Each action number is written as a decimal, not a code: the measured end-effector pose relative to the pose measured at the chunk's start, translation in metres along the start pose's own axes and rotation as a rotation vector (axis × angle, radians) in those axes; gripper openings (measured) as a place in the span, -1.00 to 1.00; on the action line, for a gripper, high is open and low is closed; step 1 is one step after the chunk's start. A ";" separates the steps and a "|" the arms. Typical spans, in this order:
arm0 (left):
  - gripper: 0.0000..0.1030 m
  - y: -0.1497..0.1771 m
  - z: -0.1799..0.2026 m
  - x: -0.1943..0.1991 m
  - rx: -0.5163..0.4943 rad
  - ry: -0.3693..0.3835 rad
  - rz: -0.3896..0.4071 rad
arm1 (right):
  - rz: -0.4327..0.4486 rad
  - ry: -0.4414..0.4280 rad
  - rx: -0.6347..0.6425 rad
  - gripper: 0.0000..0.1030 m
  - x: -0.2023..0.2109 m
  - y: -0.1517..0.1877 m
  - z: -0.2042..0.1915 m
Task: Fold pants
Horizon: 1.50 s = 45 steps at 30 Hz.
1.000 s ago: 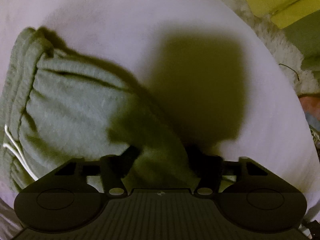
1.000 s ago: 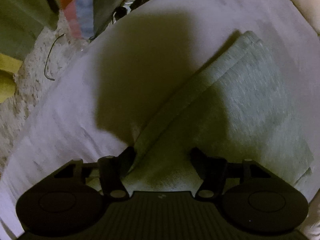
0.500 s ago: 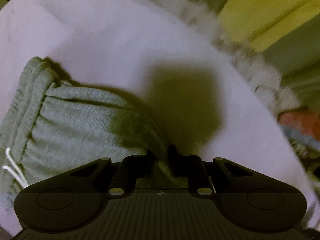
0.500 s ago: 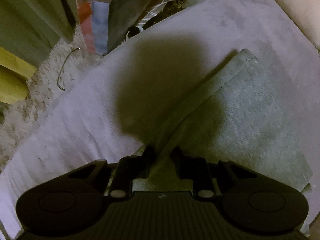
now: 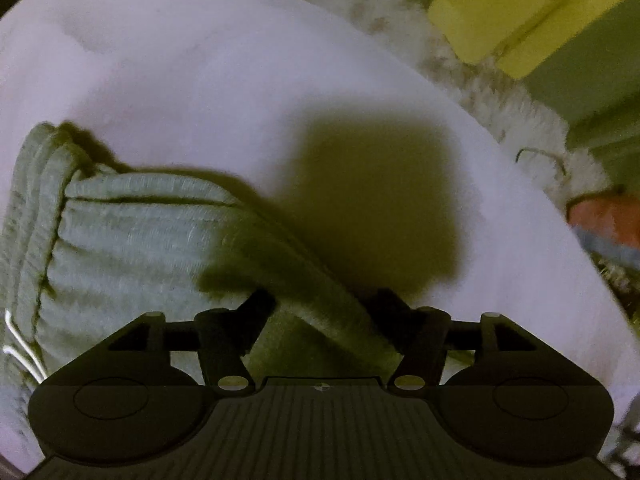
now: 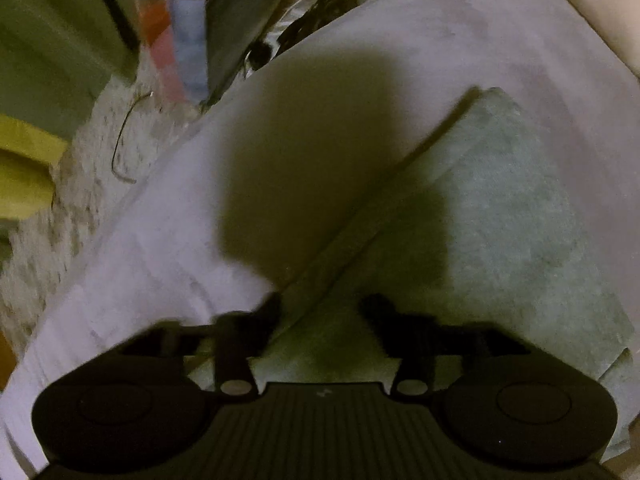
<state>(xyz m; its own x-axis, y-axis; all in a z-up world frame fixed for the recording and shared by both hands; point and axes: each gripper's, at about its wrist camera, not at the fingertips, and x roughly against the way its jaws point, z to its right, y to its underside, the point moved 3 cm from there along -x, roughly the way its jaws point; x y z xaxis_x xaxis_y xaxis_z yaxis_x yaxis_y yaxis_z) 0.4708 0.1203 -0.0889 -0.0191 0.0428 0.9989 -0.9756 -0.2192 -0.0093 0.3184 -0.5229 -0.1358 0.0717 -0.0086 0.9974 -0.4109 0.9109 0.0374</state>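
Grey sweatpants [image 5: 132, 236] lie on a pale lilac sheet [image 5: 200, 72], with the gathered waistband [image 5: 32, 184] and a white drawstring [image 5: 16, 344] at the left. My left gripper [image 5: 324, 304] is open, its jaws apart on either side of the pants' folded edge. In the right wrist view the leg end of the pants [image 6: 516, 216] lies flat in layers. My right gripper [image 6: 320, 304] is open over that folded edge, its jaws apart.
A fluffy white rug [image 5: 460, 56] borders the sheet, with yellow and green items [image 5: 532, 12] beyond. Bags and clutter [image 6: 192, 48] and a thin wire [image 6: 124, 140] lie past the sheet's edge. A cream cushion [image 6: 600, 4] sits at the far right.
Both grippers were open a second ago, pinched shut on the pants' edge half a second ago, and have let go and opened again. Both views have shifted slightly.
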 end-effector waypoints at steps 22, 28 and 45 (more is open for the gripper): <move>-0.56 -0.001 0.013 -0.002 -0.006 -0.058 0.039 | 0.092 0.122 0.167 -0.82 -0.009 0.000 -0.010; -0.72 0.010 -0.016 0.011 0.060 0.107 0.085 | 0.146 -0.141 0.051 -0.88 0.009 0.007 0.040; -0.74 0.138 -0.088 0.145 -0.053 0.333 0.432 | 0.432 -0.406 0.067 -0.89 0.101 0.095 0.133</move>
<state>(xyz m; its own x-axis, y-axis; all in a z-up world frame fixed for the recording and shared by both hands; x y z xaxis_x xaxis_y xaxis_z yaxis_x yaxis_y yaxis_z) 0.3137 0.1818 0.0502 -0.4802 0.2682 0.8352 -0.8732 -0.2363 -0.4262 0.1657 -0.4922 -0.0236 -0.4628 0.1879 0.8663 -0.3824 0.8393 -0.3864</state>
